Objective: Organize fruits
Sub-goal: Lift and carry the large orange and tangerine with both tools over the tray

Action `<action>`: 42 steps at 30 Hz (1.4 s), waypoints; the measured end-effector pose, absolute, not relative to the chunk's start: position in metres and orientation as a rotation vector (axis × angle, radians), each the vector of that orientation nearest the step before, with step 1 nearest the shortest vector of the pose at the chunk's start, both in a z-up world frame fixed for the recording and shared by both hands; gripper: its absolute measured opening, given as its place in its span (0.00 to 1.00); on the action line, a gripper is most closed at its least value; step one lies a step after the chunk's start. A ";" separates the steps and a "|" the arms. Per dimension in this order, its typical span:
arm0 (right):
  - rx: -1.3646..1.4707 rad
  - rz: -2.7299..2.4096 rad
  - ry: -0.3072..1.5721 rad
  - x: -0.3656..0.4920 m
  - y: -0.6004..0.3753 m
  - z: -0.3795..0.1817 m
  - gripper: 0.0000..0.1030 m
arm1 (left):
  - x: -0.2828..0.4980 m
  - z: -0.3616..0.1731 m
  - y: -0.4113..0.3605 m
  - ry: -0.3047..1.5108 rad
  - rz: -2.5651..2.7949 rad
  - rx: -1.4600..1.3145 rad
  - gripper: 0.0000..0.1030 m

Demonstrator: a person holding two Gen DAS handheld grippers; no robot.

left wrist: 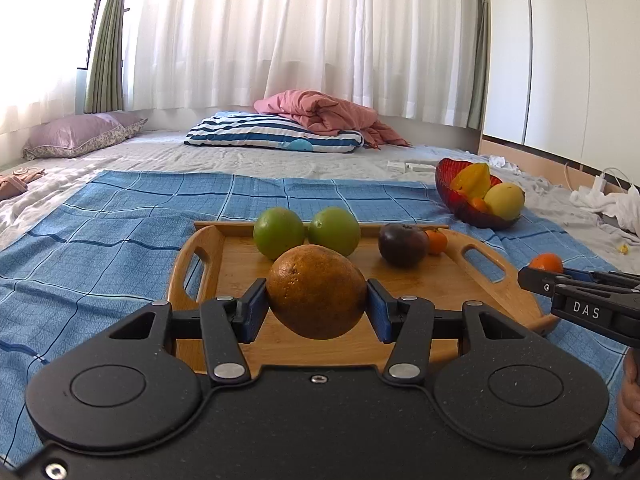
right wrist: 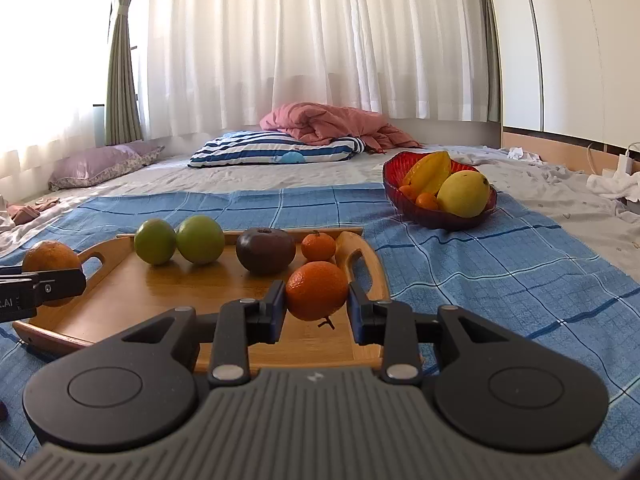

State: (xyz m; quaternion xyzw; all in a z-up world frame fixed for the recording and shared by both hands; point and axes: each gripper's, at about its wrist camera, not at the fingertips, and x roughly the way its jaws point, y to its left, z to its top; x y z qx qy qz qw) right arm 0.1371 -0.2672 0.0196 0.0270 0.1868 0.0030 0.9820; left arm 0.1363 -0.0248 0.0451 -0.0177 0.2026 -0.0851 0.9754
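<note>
- Brown-orange fruit (left wrist: 316,296): we pinch it in our left gripper (left wrist: 316,306) fingers, above the wooden tray (left wrist: 404,280).
- Tangerine (right wrist: 316,290): pinched in our right gripper (right wrist: 316,306) fingers.

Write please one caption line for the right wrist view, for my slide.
Right gripper holds a small orange above the wooden tray; red fruit bowl waits beyond.

A glossy wooden tray (right wrist: 120,292) lies on checked blue cloth (right wrist: 500,264); the red bowl (right wrist: 394,178) looks like ribbed translucent plastic.
</note>
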 end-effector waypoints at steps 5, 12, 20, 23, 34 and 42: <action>0.082 0.014 0.397 0.154 -0.272 0.022 0.35 | 0.153 0.045 -0.022 0.415 -0.175 -0.052 0.48; 0.112 0.012 0.403 0.173 -0.279 0.023 0.35 | 0.183 0.046 -0.019 0.428 -0.174 -0.066 0.48; 0.122 0.005 0.430 0.199 -0.284 0.021 0.35 | 0.213 0.043 -0.003 0.448 -0.135 -0.049 0.48; 0.123 0.004 0.451 0.212 -0.285 0.019 0.35 | 0.225 0.041 0.005 0.462 -0.127 -0.061 0.48; 0.143 0.004 0.542 0.254 -0.289 0.010 0.35 | 0.256 0.027 0.015 0.555 -0.093 -0.122 0.48; 0.123 0.014 0.606 0.276 -0.283 -0.001 0.35 | 0.269 0.017 0.015 0.596 -0.061 -0.136 0.48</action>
